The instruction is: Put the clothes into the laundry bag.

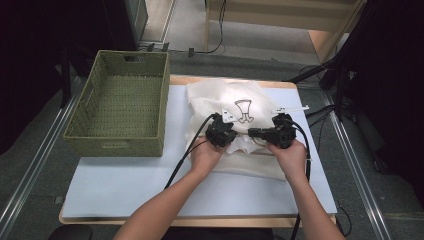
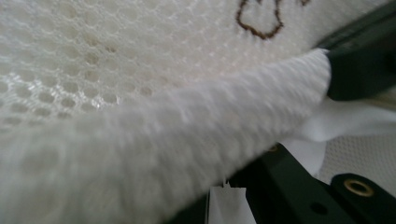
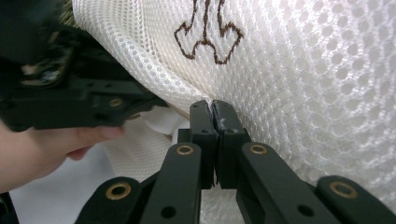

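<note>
A white mesh garment (image 1: pixel 212 95) with a brown stitched figure (image 1: pixel 244 111) lies on the pale mat (image 1: pixel 125 182). Both hands sit at its near edge. In the high view my left gripper (image 1: pixel 223 134) rests on the fold of that edge. In the left gripper view the mesh (image 2: pixel 140 70) drapes over my own jaws and hides their tips. My right gripper (image 3: pixel 213 109) is shut, with the edge of the mesh (image 3: pixel 303 70) pinched between its tips. The left gripper's black body (image 3: pixel 70 102) lies close beside it, holding the same fold.
A green woven basket (image 1: pixel 117 145) stands empty at the left of the table, touching the mat. Black cables trail from both grippers toward the near edge. Metal floor rails run along both sides of the table, and a wooden bench stands beyond it.
</note>
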Motion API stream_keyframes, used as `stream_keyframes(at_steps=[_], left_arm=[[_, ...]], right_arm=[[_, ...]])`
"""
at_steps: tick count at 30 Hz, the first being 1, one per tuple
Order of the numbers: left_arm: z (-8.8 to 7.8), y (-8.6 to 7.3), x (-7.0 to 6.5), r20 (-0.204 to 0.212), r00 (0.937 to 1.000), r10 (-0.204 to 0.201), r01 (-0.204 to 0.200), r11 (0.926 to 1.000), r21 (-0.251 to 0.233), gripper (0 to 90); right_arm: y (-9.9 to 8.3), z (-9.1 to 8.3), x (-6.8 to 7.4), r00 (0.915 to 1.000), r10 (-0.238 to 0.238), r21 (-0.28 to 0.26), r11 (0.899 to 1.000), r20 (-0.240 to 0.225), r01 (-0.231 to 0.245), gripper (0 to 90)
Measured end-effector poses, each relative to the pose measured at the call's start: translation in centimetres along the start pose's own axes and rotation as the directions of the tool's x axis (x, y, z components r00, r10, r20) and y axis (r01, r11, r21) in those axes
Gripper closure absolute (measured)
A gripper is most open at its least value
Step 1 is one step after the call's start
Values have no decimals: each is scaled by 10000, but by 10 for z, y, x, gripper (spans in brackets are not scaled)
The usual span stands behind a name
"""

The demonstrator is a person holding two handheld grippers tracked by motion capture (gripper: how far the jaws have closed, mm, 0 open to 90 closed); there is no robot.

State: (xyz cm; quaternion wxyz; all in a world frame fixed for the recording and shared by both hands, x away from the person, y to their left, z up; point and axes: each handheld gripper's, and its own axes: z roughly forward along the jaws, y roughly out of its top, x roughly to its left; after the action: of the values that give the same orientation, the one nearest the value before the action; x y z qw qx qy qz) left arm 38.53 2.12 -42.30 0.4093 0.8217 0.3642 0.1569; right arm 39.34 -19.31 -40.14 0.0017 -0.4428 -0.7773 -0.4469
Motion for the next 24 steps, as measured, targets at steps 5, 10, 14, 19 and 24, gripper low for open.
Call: stream_keyframes(at_steps=[5,10,14,19,24], left_arm=[[-16,-5,-10,258,9996,104,-98,9997,-230,888],[-17,-20,-24,716,9974,80,-72,9999,-105,885],[0,-33,-25,730,9973,109,-139,9991,401,879],[19,-35,-25,556,9983,175,-210,9978,634,870],[31,-21,-21,190,9997,157,-167,9984,542,866]], right_arm=[[0,0,-1,9999,102,12,9999,43,-102,896],[0,0,-1,9999,110,20,9999,62,-110,896],[0,1,-1,9999,89,-8,10000,49,-89,895],[1,0,-1,10000,88,-25,10000,26,-88,895],[1,0,-1,10000,67,-14,10000,13,-67,895]])
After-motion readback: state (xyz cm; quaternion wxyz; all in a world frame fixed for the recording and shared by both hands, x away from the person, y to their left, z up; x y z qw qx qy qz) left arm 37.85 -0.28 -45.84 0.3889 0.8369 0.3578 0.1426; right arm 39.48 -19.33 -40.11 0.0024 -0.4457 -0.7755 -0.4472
